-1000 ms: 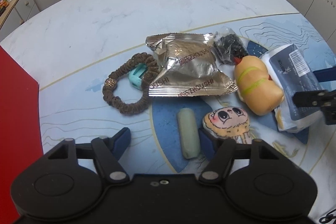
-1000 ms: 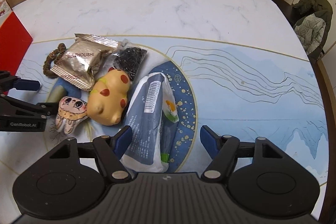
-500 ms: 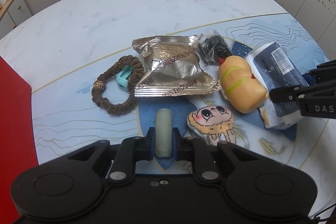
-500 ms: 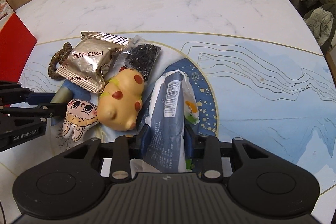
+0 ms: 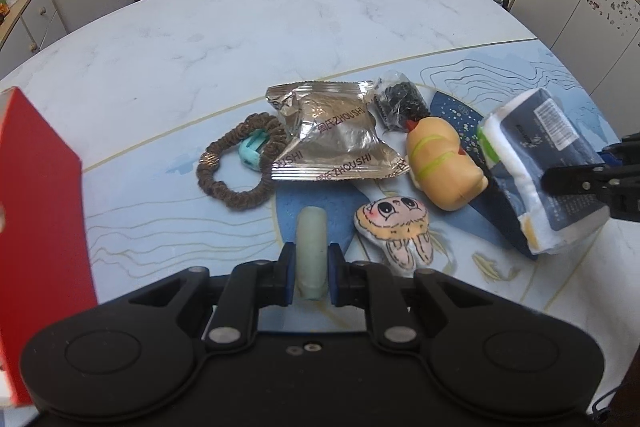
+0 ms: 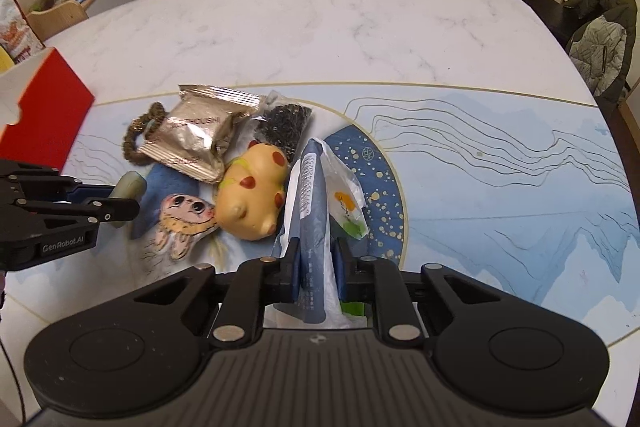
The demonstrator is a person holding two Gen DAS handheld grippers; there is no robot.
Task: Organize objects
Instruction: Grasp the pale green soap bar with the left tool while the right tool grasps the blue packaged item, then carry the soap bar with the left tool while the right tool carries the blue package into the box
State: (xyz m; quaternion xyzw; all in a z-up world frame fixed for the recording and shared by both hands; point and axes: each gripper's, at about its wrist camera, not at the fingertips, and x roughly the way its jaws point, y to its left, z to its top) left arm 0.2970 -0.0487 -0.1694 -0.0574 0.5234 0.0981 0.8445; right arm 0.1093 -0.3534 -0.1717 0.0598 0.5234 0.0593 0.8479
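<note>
Now the pale green stick (image 5: 311,259) is clenched in the left tool (image 5: 311,277) and the tissue pack (image 6: 316,227) in the right tool (image 6: 316,273), whose jaws have just been closing. Both are gripped near one end, seemingly so they can be carried off the desk (image 6: 320,27) for sorting.

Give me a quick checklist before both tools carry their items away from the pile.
1. Left tool shut on pale green bar: ok.
2. Right tool shut on blue tissue pack: ok.
3. Tissue pack clear of yellow squeeze toy: not ok, they touch.
4. Bar clear of bunny plush: ok.
5. Red box interior free: cannot tell.
</note>
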